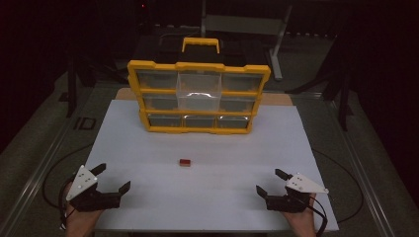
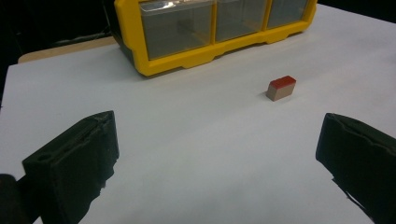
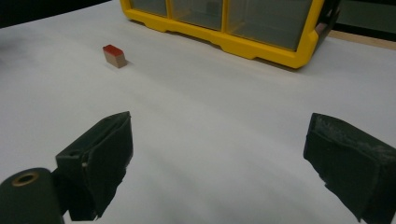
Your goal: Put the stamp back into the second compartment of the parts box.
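Two black two-jaw grippers sit at the near edge of the table, one in each of the person's hands, and both have their jaws spread wide with nothing between them. In the high view the left gripper (image 1: 112,178) rests at the near left corner of the white rectangular sheet (image 1: 148,197) that covers the table, while the right gripper (image 1: 271,182) rests at the near right corner, well apart from the left. Each carries a grey three-cornered plate on top. Farther in, about midway between the two grippers and clear of both, lies a small block with a red top and tan sides (image 1: 185,162), alone on the bare white sheet. The left gripper view shows the same block (image 2: 281,88) ahead and to the right of centre, and the right gripper view shows it (image 3: 114,56) ahead toward the left. Beyond the block, at the far side of the sheet, stands a yellow plastic organiser case with clear compartment drawers (image 1: 197,97), upright on its edge, with a yellow carry handle at its top.
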The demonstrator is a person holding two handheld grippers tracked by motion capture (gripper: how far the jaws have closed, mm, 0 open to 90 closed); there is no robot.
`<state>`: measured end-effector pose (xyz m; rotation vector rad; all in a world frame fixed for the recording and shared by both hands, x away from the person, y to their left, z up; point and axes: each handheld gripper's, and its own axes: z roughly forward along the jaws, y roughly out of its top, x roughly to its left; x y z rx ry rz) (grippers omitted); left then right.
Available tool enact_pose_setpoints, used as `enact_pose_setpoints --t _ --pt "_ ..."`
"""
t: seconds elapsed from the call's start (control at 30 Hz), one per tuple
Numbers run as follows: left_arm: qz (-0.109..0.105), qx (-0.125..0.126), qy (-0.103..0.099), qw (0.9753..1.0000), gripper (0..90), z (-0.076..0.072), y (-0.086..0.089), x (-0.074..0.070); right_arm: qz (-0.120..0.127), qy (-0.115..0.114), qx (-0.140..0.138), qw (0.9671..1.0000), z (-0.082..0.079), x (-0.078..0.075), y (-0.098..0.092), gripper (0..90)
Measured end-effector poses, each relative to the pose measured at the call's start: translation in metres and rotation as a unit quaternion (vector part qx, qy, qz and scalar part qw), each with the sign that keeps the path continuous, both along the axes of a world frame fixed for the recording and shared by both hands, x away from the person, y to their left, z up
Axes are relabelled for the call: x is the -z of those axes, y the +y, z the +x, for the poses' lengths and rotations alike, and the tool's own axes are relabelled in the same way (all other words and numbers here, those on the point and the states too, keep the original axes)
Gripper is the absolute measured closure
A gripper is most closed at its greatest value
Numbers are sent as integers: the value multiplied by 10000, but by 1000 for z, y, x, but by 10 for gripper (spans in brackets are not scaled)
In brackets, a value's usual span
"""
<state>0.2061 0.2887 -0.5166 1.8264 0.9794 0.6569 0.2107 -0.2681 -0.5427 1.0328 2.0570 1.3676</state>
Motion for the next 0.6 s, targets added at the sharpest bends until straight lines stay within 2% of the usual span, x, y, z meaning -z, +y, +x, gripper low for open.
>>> enact_pose_setpoints --t 0.13,0.27,0.5,0.53,0.57,0.6 --pt "92 -23 16 10000 0 0 1 1 -19 -7 7 10000 0 0 0 82" --pt "38 -70 8 10000 0 1 3 0 -26 -20 28 10000 0 0 0 82" --pt "16 18 50 10000 0 5 2 -8 -28 -50 111 9999 2 0 2 82" --pt "148 108 67 9998 0 7 -2 -11 -24 -47 88 9999 2 1 2 82" --pt "148 108 67 9998 0 7 -2 -11 -37 -50 77 10000 3 2 2 82" --pt "265 206 106 9994 0 10 -6 -14 -34 -44 111 9999 3 2 3 82"
